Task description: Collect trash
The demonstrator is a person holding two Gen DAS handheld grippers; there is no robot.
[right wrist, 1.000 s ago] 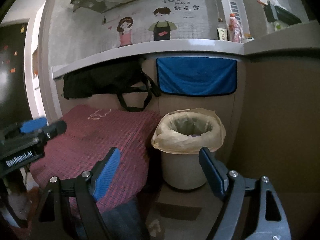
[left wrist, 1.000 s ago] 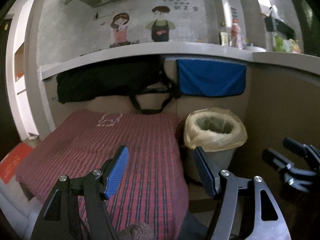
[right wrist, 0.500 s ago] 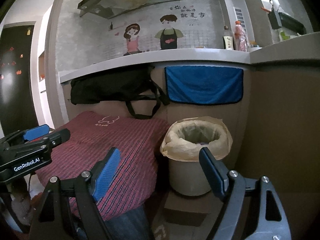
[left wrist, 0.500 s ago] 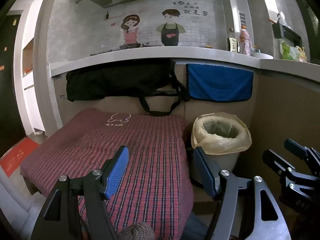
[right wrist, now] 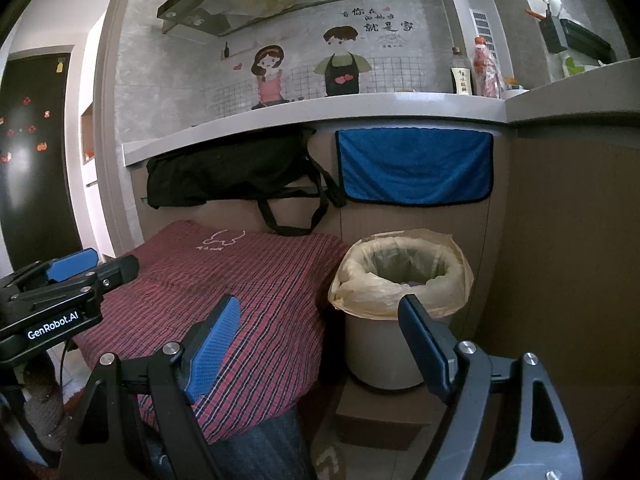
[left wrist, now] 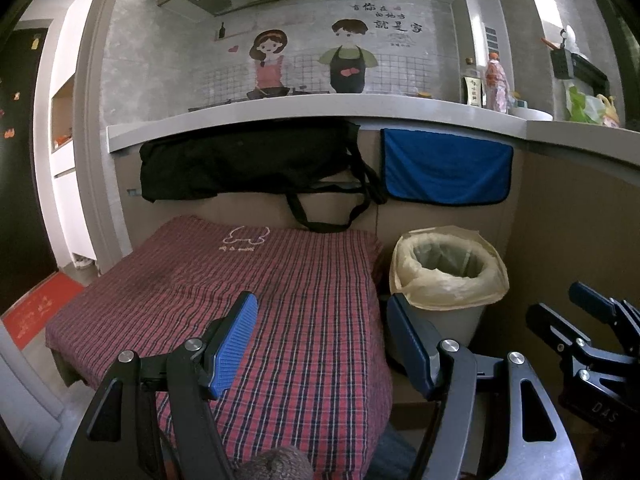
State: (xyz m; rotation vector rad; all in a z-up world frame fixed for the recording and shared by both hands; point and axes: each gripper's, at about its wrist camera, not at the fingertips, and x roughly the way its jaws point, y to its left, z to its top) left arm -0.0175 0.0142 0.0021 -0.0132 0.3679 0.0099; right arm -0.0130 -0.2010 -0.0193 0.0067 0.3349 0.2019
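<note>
A grey trash bin (left wrist: 448, 268) lined with a pale yellow bag stands on a small box to the right of a low table under a red plaid cloth (left wrist: 248, 280). The bin also shows in the right wrist view (right wrist: 400, 276), with something dark at its bottom. My left gripper (left wrist: 320, 312) is open and empty above the cloth's near right part. My right gripper (right wrist: 320, 316) is open and empty, held in front of the bin and the cloth's edge. No loose trash shows on the cloth.
A black bag (left wrist: 248, 164) and a blue towel (left wrist: 446, 168) hang under a grey counter (left wrist: 320, 114) behind the table. Bottles (left wrist: 496, 84) stand on the counter. A brown panel wall (right wrist: 568, 240) is at the right. A red mat (left wrist: 36, 312) lies on the floor at left.
Both grippers have risen and pulled back a little, so the table, bin and counter sit lower in view. Both stay open and empty.
</note>
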